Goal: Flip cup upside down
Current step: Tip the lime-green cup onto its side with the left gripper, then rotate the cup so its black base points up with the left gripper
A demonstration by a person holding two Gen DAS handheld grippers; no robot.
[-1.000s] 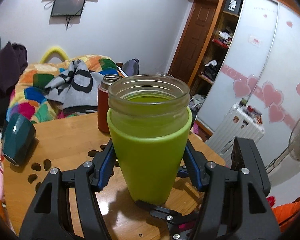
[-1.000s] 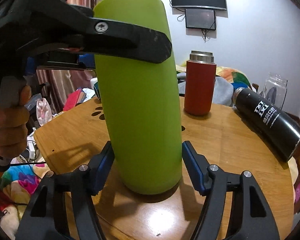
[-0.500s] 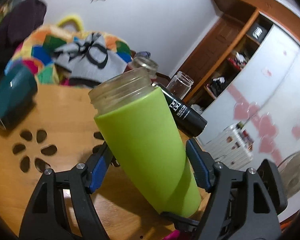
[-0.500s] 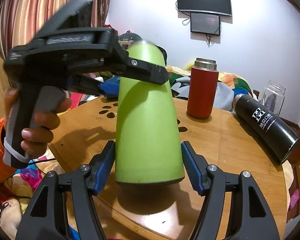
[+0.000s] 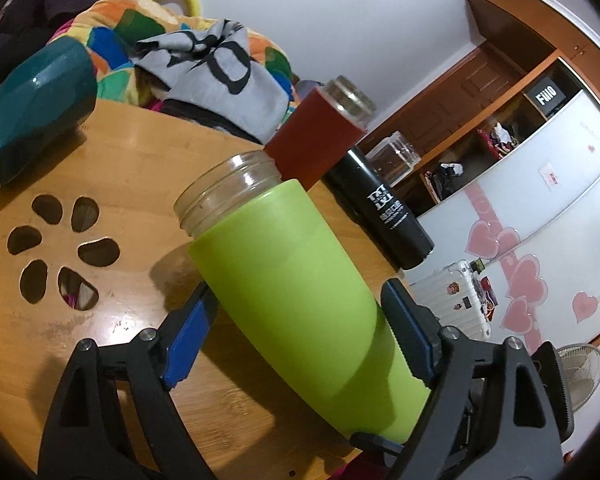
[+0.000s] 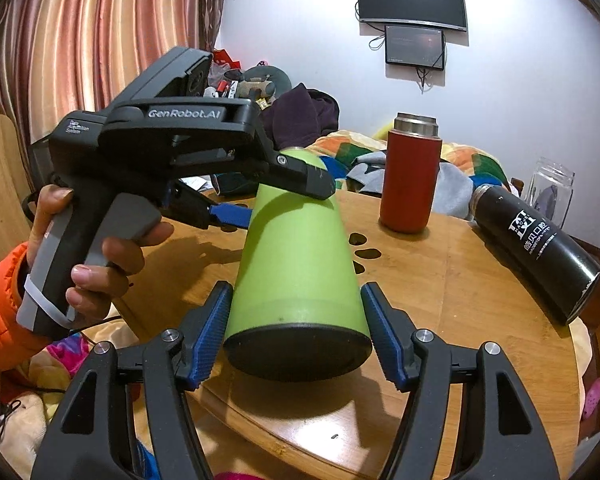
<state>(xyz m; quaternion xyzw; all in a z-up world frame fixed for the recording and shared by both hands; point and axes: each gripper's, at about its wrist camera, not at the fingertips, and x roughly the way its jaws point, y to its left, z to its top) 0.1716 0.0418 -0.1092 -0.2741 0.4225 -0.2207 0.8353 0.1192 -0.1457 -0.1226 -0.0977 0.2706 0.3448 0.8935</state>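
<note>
The green cup [image 6: 296,264], a glass jar in a lime sleeve, hangs tilted above the round wooden table [image 6: 460,280], with its black base turned toward the right wrist camera and its clear threaded mouth [image 5: 228,192] pointing away, toward the flower-shaped cutouts [image 5: 56,248] in the tabletop.

The left gripper [image 5: 300,332] clamps the cup across its middle: in the left wrist view both blue pads press on the green sleeve, one on either side, and in the right wrist view its upper black finger [image 6: 300,176] lies over the top of the sleeve. The person's left hand [image 6: 92,248] grips the handle.

The right gripper [image 6: 298,340] straddles the cup's base. Its left blue pad [image 6: 212,336] appears to touch the sleeve, while a thin gap shows beside the right one, so the jaws stand spread about the base without a firm hold.

Beyond the cup stands a red thermos [image 6: 410,176]. A black bottle [image 6: 536,248] lies on its side right of the thermos, and a clear glass jar [image 6: 552,192] stands behind that. A dark teal mug [image 5: 32,108] lies tipped at the table's edge, beyond the cutouts.
</note>
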